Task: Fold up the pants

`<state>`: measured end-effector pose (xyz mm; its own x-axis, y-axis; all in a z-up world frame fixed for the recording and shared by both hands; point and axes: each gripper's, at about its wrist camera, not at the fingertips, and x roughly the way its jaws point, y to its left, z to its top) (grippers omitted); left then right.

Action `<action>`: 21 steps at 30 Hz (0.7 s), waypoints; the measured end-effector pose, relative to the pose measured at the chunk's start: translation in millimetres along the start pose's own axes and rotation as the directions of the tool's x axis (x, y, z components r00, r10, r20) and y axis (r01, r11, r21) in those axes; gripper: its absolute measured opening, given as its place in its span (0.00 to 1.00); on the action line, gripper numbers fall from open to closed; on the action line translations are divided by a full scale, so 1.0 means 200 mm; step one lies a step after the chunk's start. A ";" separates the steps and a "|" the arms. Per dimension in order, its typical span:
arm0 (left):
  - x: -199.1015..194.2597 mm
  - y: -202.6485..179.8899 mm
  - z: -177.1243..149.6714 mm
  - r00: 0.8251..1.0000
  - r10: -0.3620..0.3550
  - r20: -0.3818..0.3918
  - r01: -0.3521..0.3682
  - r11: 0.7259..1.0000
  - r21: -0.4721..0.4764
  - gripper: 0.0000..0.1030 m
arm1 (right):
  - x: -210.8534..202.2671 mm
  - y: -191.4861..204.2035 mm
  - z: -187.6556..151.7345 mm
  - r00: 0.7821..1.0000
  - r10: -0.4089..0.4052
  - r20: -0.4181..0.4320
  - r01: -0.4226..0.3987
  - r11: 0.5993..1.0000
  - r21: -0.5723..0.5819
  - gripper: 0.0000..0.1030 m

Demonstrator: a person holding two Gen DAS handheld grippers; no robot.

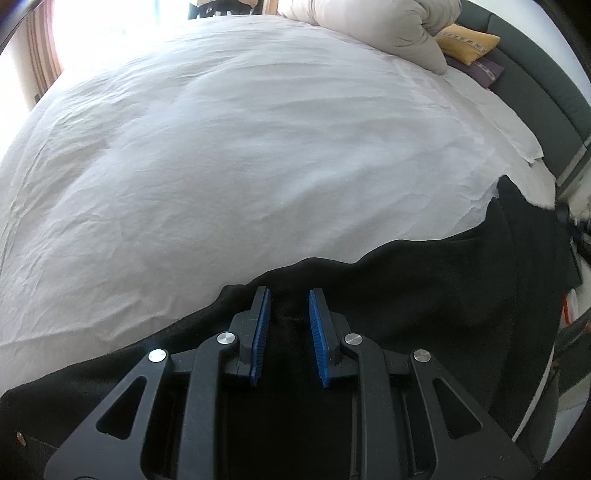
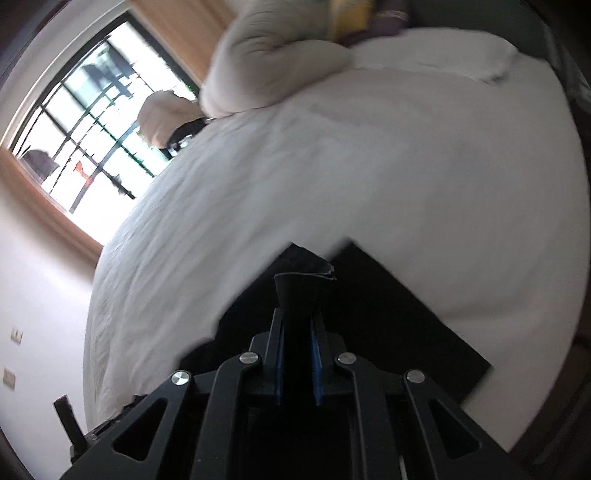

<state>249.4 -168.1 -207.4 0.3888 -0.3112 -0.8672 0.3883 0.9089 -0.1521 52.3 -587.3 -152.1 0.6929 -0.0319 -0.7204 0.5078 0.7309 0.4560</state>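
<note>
Both grippers (image 1: 290, 299) (image 2: 297, 325) pinch black pants (image 1: 424, 288).

White bed sheet (image 1: 240, 147) wide open ahead; bunched duvet (image 1: 388, 26), yellow pillow (image 1: 467, 42) block far corner.

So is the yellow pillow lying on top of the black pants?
No, the yellow pillow sits far off at the head of the bed, while the black pants lie near its edge.

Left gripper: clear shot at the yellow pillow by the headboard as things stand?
Probably not. The left gripper is down over the black pants at the near edge, fabric between its pads. The yellow pillow lies across the whole white bed, tucked behind the bunched duvet.
</note>
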 end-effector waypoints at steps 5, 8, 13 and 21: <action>-0.01 0.00 0.00 1.000 0.000 0.004 0.000 1.000 -0.024 0.21 | 0.02 -0.21 -0.10 1.000 -0.028 -0.014 0.029 0.997 0.076 0.12; -0.02 0.02 0.00 1.000 -0.010 0.006 0.011 0.998 -0.061 0.21 | 0.01 -0.24 -0.13 0.999 -0.041 0.006 0.041 0.996 0.084 0.12; -0.04 0.04 0.00 1.000 -0.004 0.024 0.007 0.994 -0.107 0.21 | -0.07 -0.28 -0.16 0.994 -0.064 0.092 0.058 0.996 0.068 0.12; -0.06 0.02 -0.03 0.999 0.024 0.048 -0.019 0.995 -0.103 0.21 | 0.03 -0.46 -0.21 0.999 -0.049 0.007 0.047 0.986 0.159 0.11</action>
<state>241.0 -158.3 -200.1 0.4377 -0.3023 -0.8468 0.2930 0.9383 -0.1835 -13.1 -626.1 -220.4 0.6709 -0.0720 -0.7380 0.6144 0.6112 0.4989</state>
